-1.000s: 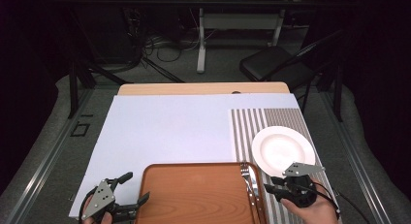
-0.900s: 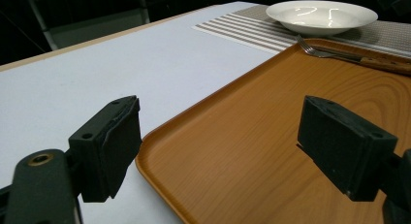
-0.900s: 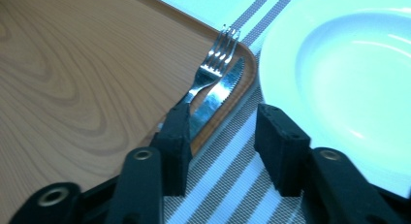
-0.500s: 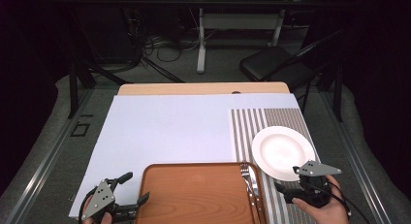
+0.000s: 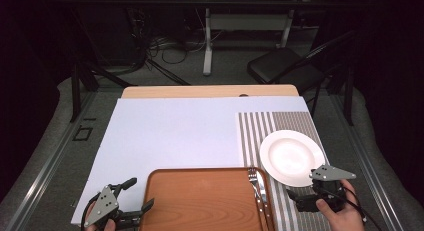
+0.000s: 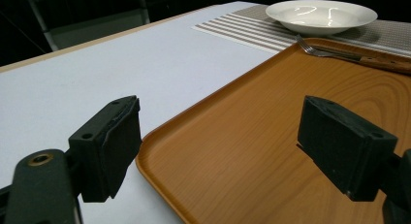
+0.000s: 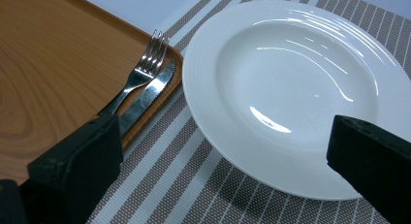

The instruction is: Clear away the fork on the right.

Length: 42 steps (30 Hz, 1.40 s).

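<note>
Both hands sit low at the near table edge. The left tongs (image 5: 134,197) gape wide at the tray (image 5: 200,201) corner. The right tongs (image 5: 295,198) gape wide beside the empty plate (image 5: 291,156). The tray holds 1 fork (image 5: 256,183) and 1 knife (image 7: 148,95).

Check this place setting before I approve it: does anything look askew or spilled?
Nothing spilled. The steel fork and knife lie along the wooden tray's right edge, not beside the empty white plate on the striped placemat.

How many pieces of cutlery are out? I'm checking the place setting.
2: a fork and a knife, side by side along the wooden tray's right edge, next to the white plate.
</note>
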Tool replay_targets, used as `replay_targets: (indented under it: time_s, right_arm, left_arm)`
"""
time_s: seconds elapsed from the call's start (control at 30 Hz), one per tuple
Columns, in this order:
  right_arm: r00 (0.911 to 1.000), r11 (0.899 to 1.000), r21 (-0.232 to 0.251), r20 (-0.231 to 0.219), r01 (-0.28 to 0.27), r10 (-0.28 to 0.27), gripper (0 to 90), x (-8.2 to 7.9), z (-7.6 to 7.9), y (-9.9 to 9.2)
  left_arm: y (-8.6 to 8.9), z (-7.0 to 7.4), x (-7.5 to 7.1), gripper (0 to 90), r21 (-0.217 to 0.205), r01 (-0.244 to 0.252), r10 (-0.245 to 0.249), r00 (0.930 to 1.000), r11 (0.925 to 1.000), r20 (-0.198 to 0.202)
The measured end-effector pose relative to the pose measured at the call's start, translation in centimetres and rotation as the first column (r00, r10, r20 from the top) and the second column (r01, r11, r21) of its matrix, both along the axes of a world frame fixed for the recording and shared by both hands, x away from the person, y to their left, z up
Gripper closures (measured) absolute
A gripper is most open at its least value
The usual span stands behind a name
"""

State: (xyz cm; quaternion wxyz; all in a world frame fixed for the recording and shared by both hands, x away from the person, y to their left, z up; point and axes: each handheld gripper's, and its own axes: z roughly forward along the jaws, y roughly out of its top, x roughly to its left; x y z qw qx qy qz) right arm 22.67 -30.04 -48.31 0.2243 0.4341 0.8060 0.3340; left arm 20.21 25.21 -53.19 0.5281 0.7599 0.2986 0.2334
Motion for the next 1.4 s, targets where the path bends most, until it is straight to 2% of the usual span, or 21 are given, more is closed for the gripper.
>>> replay_targets:
  time_s: [0.23,0.4,0.6,0.7,0.87,0.93,1.17,1.27,1.4]
  right_arm:
    - [0.9997,0.998,-0.059,0.012,-0.018,0.019,0.0,-0.1,0.3,-0.3]
    - [0.9992,0.992,-0.121,0.022,-0.031,0.034,0.0,0.0,0.5,-0.5]
    - [0.9984,0.988,-0.149,0.022,-0.048,0.052,0.0,0.2,0.7,-0.7]
    - [0.9975,0.981,-0.184,0.030,-0.056,0.063,0.0,0.4,0.7,-0.8]
    - [0.9963,0.966,-0.248,0.030,-0.071,0.081,0.0,0.6,0.5,-0.8]
    - [0.9953,0.957,-0.280,0.034,-0.078,0.091,0.0,0.7,0.4,-0.9]
    - [0.9906,0.915,-0.391,0.049,-0.099,0.128,0.0,0.9,0.0,-0.8]
    - [0.9878,0.901,-0.419,0.050,-0.113,0.148,0.0,1.0,0.0,-0.9]
    - [0.9834,0.890,-0.433,0.042,-0.141,0.176,0.0,1.2,0.1,-1.0]
  left_arm:
    - [0.0,0.0,0.0,15.6,-0.001,-0.003,0.003,1.0000,1.0000,0.002]
    - [0.0,0.0,0.0,15.6,0.000,0.000,0.000,1.0000,1.0000,0.001]
    - [-0.1,0.0,-0.1,15.6,0.001,-0.002,0.002,1.0000,1.0000,0.003]
    - [-0.1,0.0,-0.1,15.6,-0.002,-0.005,0.005,1.0000,1.0000,0.003]
    - [0.0,0.0,-0.1,15.6,0.003,-0.006,0.006,1.0000,1.0000,0.001]
    - [0.0,0.0,0.0,15.6,0.001,-0.003,0.003,1.0000,1.0000,-0.001]
    - [-0.1,0.0,0.0,15.6,0.005,-0.002,0.002,1.0000,1.0000,-0.001]
    - [-0.1,0.0,0.0,15.6,0.000,-0.004,0.004,1.0000,1.0000,-0.002]
    - [-0.1,0.0,0.0,15.6,0.002,-0.004,0.005,1.0000,1.0000,-0.002]
